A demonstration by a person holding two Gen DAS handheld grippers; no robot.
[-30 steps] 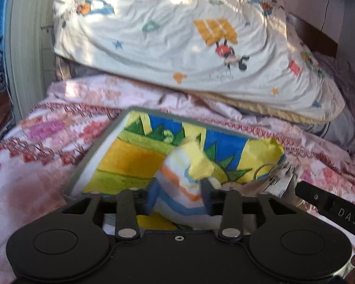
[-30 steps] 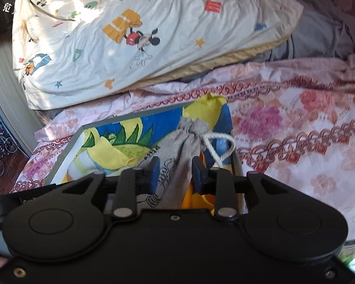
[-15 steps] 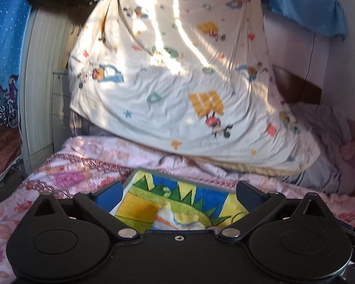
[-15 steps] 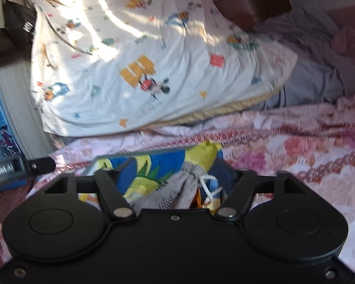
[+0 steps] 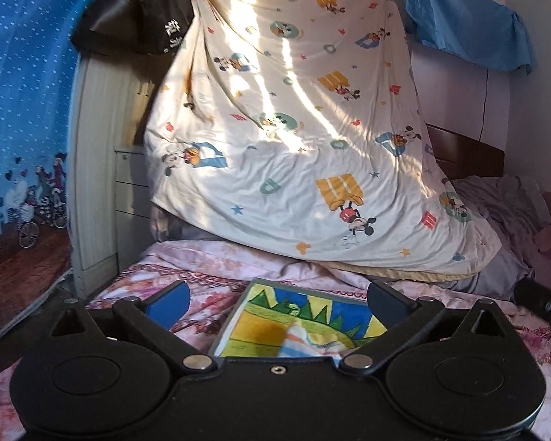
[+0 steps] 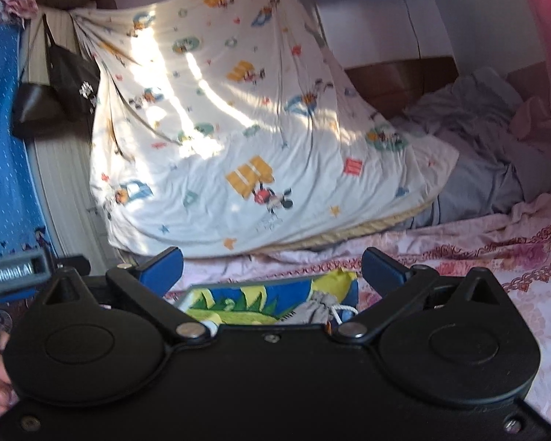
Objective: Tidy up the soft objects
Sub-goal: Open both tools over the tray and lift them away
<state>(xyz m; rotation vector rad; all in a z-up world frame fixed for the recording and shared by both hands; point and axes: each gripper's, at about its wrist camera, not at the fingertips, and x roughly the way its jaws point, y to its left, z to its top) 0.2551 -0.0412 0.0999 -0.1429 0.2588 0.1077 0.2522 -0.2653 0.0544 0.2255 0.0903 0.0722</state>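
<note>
Well, my left gripper (image 5: 277,303) is spreading its fingers as wide as they go, and nothing is sitting between them. In the left wrist view, a blue dotted curtain (image 5: 22,84) is hanging at the far left of the frame, with a black bag (image 5: 136,18) dangling beside it near the top. Across the middle, a cartoon-print sheet (image 5: 305,139) is draping down onto the pink flowered bedspread (image 5: 209,279). Low in the centre, just past my fingers, a box (image 5: 301,316) with a bright yellow, green and blue lining is lying on the bedspread, and a striped cloth (image 5: 301,341) is resting inside it at its near edge. A blue cloth (image 5: 466,29) is hanging at the upper right.

My right gripper (image 6: 272,268) is still opening its jaws, already wide apart, and nothing is caught between them either. In the right wrist view, the other gripper's handle (image 6: 14,275) is poking in at the left edge, with part of a hand (image 6: 0,375) showing below it. Low in the centre the same box is sitting on the bedspread, and a grey drawstring pouch (image 6: 316,310) with a white cord is lying in its right end, apart from my fingers. Rumpled grey bedding (image 6: 488,154) is piling up at the right.
</note>
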